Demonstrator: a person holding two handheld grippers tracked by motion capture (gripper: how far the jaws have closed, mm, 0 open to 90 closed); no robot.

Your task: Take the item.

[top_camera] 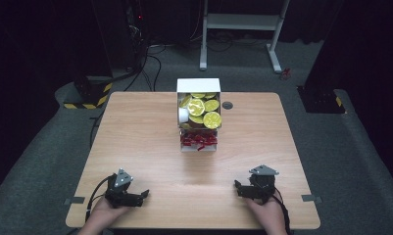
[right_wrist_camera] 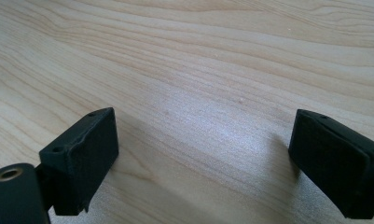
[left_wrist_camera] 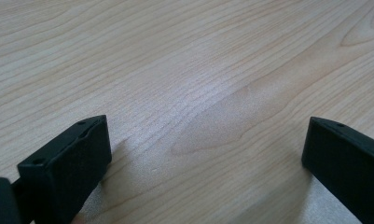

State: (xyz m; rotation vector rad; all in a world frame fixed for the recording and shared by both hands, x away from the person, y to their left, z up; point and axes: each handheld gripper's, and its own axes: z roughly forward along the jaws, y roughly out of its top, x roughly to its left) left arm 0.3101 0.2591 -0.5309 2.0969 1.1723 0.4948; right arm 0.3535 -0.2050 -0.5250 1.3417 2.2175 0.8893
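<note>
Room: dark all around the counter, so most of it is hard to make out. A white frame (top_camera: 243, 29) stands far back on the grey floor (top_camera: 360, 161).
Counter (top_camera: 150, 147): a big wooden top with light grain. Most of it is bare, with wide open room on both sides of the box and in front of it. Its near edge is partly covered by the person's hands.
Box (top_camera: 198, 86): white, at the far middle of the counter, touching the back edge. It is well apart from both tools.
Yellow lids (top_camera: 204, 111): round, packed close in the box. Some sit under others, so a count is hard.
Red bits (top_camera: 198, 141): a small pile in the box's front part. Too small to tell what they are.
Dark dot (top_camera: 227, 105): small and round, on the counter just right of the box.
Left tool (top_camera: 146, 194): low at the near left, held by the left hand (top_camera: 105, 213), which is cut off at the bottom. Its jaws are wide apart with bare wood between them.
Right tool (top_camera: 236, 188): low at the near right, held by the right hand (top_camera: 268, 214). Its jaws are wide apart too, nothing in them.
Tape bits (top_camera: 74, 200): grey, at the near side edges.
</note>
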